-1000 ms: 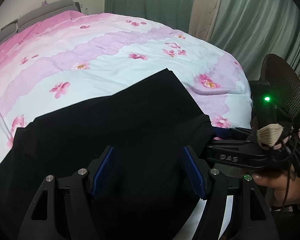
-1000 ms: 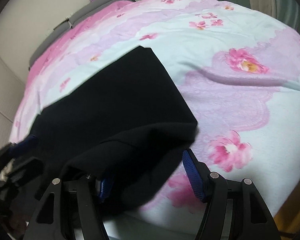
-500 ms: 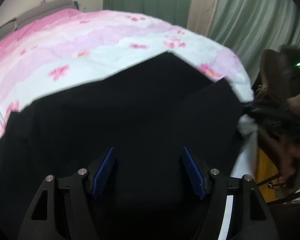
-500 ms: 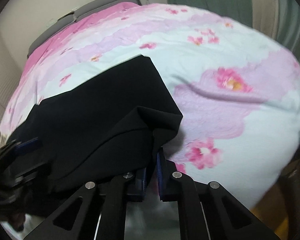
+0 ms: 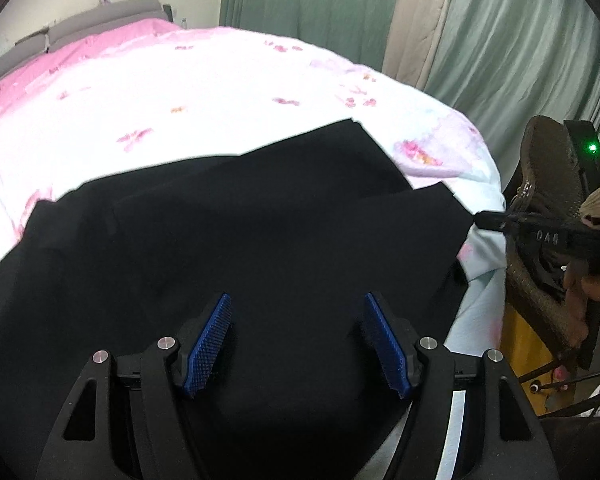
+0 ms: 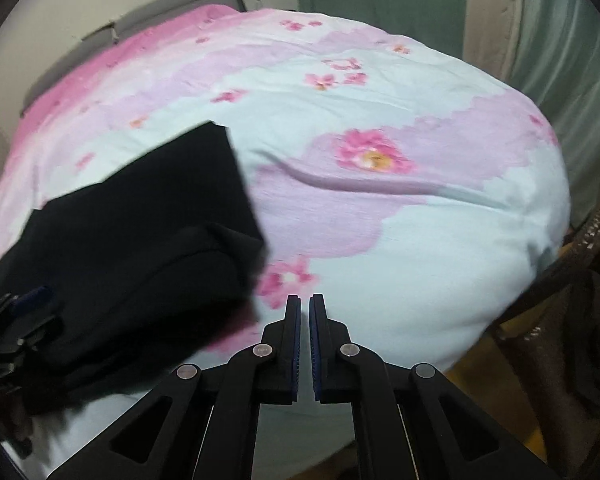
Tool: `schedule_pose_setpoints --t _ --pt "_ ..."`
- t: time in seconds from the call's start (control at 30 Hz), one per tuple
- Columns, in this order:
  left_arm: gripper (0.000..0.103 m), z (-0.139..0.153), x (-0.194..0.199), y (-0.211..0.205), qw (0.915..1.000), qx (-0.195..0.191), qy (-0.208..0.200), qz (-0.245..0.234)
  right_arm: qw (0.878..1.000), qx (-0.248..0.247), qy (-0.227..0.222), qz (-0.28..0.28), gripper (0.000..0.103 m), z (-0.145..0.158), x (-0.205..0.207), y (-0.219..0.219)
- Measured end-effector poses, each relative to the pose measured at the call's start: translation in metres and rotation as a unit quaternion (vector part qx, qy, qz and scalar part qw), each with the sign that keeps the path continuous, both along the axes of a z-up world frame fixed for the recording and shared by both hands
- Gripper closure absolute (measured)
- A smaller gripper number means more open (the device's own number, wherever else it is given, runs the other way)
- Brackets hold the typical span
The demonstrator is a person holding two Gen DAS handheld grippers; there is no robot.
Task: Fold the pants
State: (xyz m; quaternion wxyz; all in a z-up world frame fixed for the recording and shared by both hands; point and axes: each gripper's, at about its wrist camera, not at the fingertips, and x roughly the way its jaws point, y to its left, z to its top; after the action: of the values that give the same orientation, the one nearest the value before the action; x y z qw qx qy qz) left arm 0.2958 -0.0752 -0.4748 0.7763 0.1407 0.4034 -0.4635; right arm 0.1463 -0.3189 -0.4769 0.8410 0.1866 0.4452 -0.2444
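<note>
While spread, pants (image 5: 260, 232) beneath left tongs (image 5: 298, 344).

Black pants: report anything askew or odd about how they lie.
The black pants are bunched into a lumpy fold at their near corner, beside the shut right gripper, which shows no cloth between its jaws.

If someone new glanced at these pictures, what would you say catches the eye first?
The black pants stand out first, spread dark across the near part of the pink flowered bedspread. Next come the blue-padded fingers: the left gripper is wide open just above the cloth, while the right gripper is shut beside the pants' edge. Green curtains hang behind the bed.
</note>
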Motion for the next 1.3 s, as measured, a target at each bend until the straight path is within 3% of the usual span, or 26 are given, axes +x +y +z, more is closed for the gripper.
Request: schedule_pose_setpoints --t 0.03,0.07,0.13,0.3,0.4,0.5,0.77,0.93,1.0,1.13,1.2,1.23,1.27,1.3 --pt "0.035 0.003 0.000 -0.001 1.0000 -0.001 -0.004 0.002 1.000 0.005 -0.007 0.007 0.084 0.000 0.001 0.003" --pt "0.035 0.007 0.000 -0.002 0.9999 -0.004 -0.011 0.006 1.000 0.007 -0.011 0.014 0.066 0.001 0.003 0.007" --pt "0.035 0.013 0.001 -0.004 0.9996 -0.007 -0.024 0.016 1.000 0.005 -0.009 0.014 0.056 0.000 0.007 0.017" --pt "0.034 0.027 0.007 -0.007 0.9953 0.001 -0.082 0.051 0.998 0.046 -0.028 0.015 0.056 -0.001 0.012 0.042" --pt "0.034 0.034 0.007 -0.010 0.9916 0.006 -0.116 0.058 0.999 0.047 -0.019 0.013 0.056 -0.003 0.017 0.060" --pt "0.034 0.043 0.010 -0.013 0.9889 0.000 -0.138 0.055 0.998 0.052 -0.019 -0.027 0.056 -0.009 0.025 0.069" --pt "0.034 0.057 0.023 -0.031 0.9911 -0.029 -0.128 0.023 0.991 0.007 -0.014 -0.132 0.056 -0.014 0.056 0.052" --pt "0.034 0.055 0.030 -0.044 0.9919 -0.038 -0.121 0.006 0.983 -0.001 -0.003 -0.181 0.053 -0.011 0.040 0.036" --pt "0.034 0.055 0.031 -0.047 0.9916 -0.039 -0.124 0.002 0.978 0.012 -0.021 -0.205 0.050 -0.009 0.027 0.030" --pt "0.034 0.055 0.033 -0.049 0.9920 -0.038 -0.120 0.004 0.983 0.038 -0.040 -0.175 0.050 -0.019 0.040 0.021" --pt "0.034 0.055 0.035 -0.050 0.9923 -0.033 -0.119 0.005 0.986 0.020 -0.047 -0.160 0.050 -0.017 0.052 0.021" --pt "0.034 0.055 0.036 -0.050 0.9924 -0.033 -0.119 0.004 0.988 0.016 -0.045 -0.146 0.058 -0.018 0.059 0.022" --pt "0.034 0.056 0.036 -0.050 0.9925 -0.031 -0.118 0.004 0.989 0.022 -0.048 -0.137 0.077 -0.019 0.063 0.022" --pt "0.034 0.056 0.038 -0.050 0.9925 -0.031 -0.118 0.005 0.990 0.036 -0.050 -0.128 0.080 -0.021 0.065 0.021"
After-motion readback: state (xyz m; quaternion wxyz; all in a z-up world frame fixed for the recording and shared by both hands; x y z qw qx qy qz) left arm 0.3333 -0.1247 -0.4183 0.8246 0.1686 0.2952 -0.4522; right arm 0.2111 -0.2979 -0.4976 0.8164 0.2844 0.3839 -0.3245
